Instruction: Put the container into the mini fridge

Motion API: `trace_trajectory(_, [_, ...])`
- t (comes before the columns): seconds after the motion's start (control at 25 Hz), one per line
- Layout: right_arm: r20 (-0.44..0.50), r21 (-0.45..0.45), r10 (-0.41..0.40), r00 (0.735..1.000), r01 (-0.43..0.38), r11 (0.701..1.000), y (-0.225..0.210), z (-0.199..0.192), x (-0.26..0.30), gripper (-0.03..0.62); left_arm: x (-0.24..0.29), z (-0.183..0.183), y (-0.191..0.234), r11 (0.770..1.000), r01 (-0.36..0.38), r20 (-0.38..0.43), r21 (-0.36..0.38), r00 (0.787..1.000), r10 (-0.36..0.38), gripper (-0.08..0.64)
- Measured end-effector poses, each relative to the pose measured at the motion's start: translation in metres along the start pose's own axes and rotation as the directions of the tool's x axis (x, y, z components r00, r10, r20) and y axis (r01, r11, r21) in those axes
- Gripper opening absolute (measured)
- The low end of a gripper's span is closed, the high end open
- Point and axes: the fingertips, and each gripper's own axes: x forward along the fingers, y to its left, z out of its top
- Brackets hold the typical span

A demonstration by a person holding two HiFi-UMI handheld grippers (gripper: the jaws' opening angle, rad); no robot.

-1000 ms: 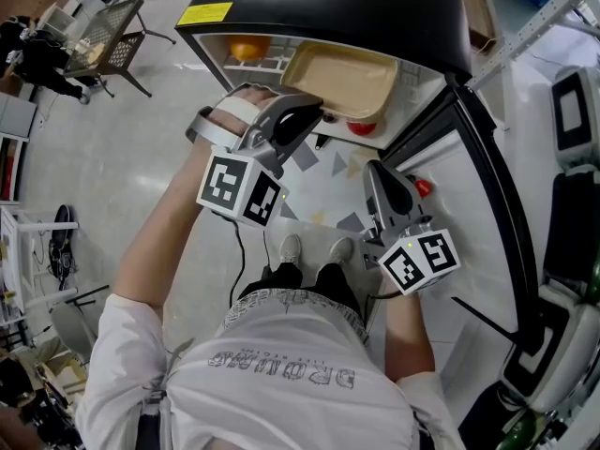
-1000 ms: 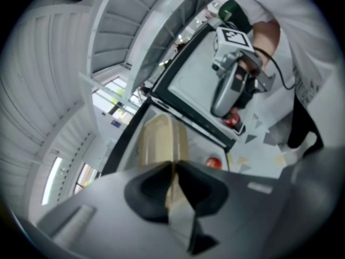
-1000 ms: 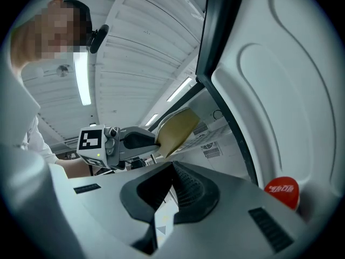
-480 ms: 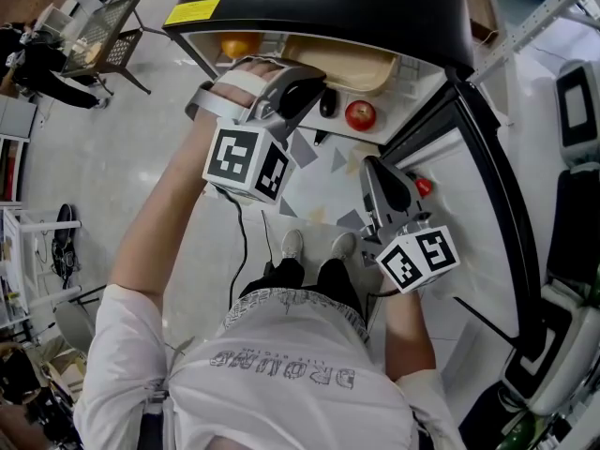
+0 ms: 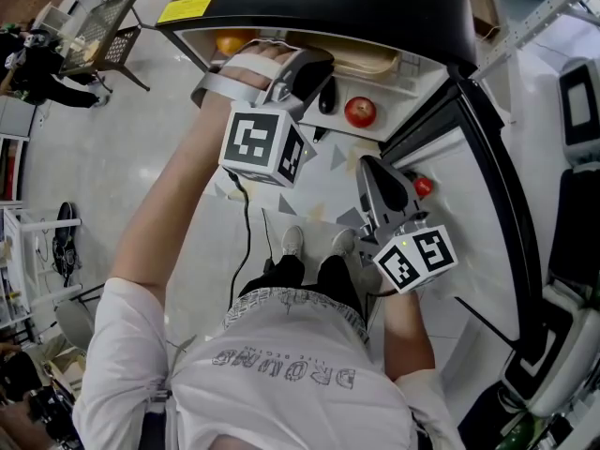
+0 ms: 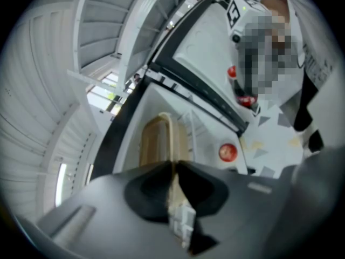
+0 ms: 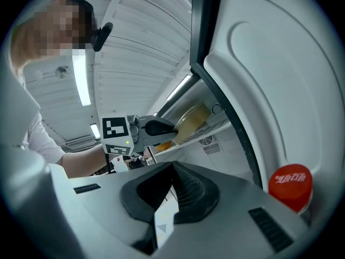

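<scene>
The tan shallow container [image 5: 364,60] lies on the upper wire shelf of the black mini fridge [image 5: 319,3], mostly hidden under the fridge top. My left gripper [image 5: 317,71] is shut on the container's near rim at the fridge mouth. In the left gripper view the container [image 6: 156,142] stretches away from the pinched jaws of the left gripper [image 6: 173,167]. My right gripper [image 5: 380,178] hangs lower, beside the open door, shut and holding nothing. The right gripper view shows the container [image 7: 191,120] on the shelf with the left gripper [image 7: 156,127] at its edge.
A red apple [image 5: 360,112] sits on the lower shelf and an orange [image 5: 230,41] at the shelf's left end. The open door [image 5: 478,186] stands to the right, with a red-capped item [image 5: 422,186] in its rack. A person's feet [image 5: 314,247] are on the floor below.
My left gripper has pushed the container deeper into the fridge, so most of it now lies under the top and the apple shows. The right gripper has stayed put.
</scene>
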Motion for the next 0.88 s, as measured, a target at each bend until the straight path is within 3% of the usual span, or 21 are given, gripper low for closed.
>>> trace_trajectory(0.88, [-0.006,0.024,-0.004,1.000,0.004,1.000,-0.006,-0.009,-0.002,0.002,0.026,0.002,0.003,0.997,-0.010,-0.058,0.082,0.998,0.014,0.058])
